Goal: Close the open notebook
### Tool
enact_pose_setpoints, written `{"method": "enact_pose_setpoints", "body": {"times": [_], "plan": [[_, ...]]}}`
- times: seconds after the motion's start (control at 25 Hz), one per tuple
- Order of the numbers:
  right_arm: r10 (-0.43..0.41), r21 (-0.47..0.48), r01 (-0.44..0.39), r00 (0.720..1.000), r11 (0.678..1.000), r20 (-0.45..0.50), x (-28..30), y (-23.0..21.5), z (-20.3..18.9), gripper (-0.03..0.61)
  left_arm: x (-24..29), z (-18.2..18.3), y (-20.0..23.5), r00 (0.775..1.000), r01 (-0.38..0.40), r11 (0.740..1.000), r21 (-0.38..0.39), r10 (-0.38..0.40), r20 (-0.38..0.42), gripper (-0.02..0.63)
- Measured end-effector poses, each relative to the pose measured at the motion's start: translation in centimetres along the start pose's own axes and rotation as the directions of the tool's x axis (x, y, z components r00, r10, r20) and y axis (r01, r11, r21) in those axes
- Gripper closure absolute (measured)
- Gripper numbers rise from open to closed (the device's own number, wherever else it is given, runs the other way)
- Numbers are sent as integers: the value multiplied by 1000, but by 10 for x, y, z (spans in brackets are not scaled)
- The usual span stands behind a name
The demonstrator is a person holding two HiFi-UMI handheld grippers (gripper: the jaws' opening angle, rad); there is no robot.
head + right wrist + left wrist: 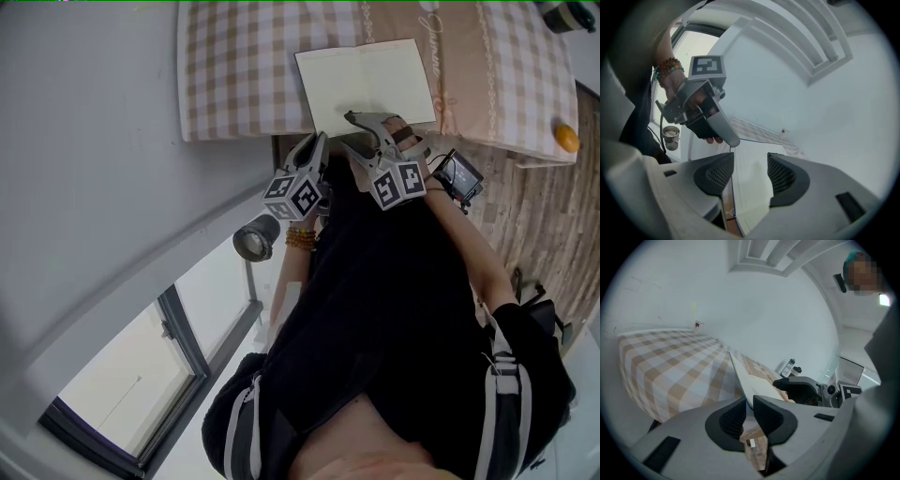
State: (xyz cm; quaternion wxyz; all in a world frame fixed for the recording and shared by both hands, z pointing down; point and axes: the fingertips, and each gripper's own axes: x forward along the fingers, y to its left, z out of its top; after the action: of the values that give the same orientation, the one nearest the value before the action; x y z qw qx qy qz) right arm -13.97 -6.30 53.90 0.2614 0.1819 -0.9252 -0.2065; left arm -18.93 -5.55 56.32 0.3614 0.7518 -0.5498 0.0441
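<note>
A bed [234, 75] with a checked cover stands against a white wall [84, 112], and on its near edge lies the notebook [366, 84], open, with both cream pages facing up. In the head view the left gripper [317, 150] is at the near left corner of the notebook and the right gripper [370, 124] is over the near edge of the right page; wooden floor [534, 216] shows to the right. In the left gripper view the jaws stand almost together and the thin near edge of the left leaf runs straight into the narrow gap between them, so this gripper seems to pinch the leaf. The checked cover is at the left and the dark body of the other gripper is just beside on the right. In the right gripper view the jaws are wide apart; the pale page is seen between and beyond them, but neither pad touches it, so this gripper holds nothing. The left gripper and a wrist with a bead bracelet [668, 68] appear at the upper left there. The step in hand looks like the taking of the left leaf. The next move probably calls for lifting this leaf and swinging it over to the right, while the right gripper goes away from the page to give room.
</note>
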Motion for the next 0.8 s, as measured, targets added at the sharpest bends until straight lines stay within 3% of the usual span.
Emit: {"method": "enact_pose_setpoints", "body": {"times": [0.48,0.64,0.8], "plan": [[81,-115,-84,996,990,-29,25,28,-3,335,1,-1,-1,1000,10,1000,-14,-10,-9,550],[82,-123,-85,996,989,-33,38,33,-2,355,-1,0,4,1000,6,1000,-19,-7,-13,549],[59,-131,-64,998,989,-38,45,31,-5,415,0,2,5,1000,2,1000,-18,-2,-7,549]]}}
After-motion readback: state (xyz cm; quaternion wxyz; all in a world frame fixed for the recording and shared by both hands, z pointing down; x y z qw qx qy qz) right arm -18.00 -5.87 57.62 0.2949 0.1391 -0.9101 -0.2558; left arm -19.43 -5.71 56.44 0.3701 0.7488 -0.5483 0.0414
